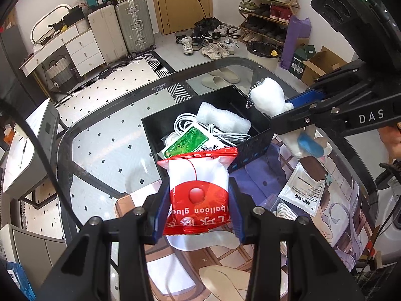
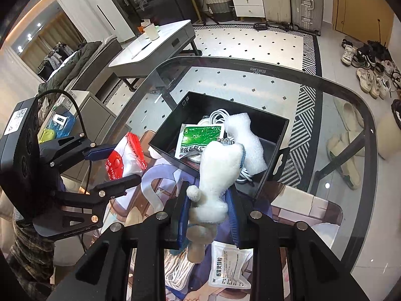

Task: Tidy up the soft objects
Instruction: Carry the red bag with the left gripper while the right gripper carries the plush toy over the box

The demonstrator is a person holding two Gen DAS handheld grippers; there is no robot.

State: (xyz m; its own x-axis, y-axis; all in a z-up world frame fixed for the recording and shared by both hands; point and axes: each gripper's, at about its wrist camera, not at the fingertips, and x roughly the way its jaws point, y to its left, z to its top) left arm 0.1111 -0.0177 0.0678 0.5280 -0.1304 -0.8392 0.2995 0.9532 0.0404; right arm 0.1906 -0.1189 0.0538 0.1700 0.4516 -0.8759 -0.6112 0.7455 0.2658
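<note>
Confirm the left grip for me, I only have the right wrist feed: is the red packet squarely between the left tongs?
Observer: Yes. The left wrist view shows the left tongs pressing both side edges of the red-and-white packet, its "balloon glue" print upside down.
Operator: Where does its far end point?
Observer: At the black box. The red top seal sits in front of the green sachet inside.
Operator: Anything on my plush I can't see?
Observer: A blue part low on the white plush, below the right tongs.
</note>
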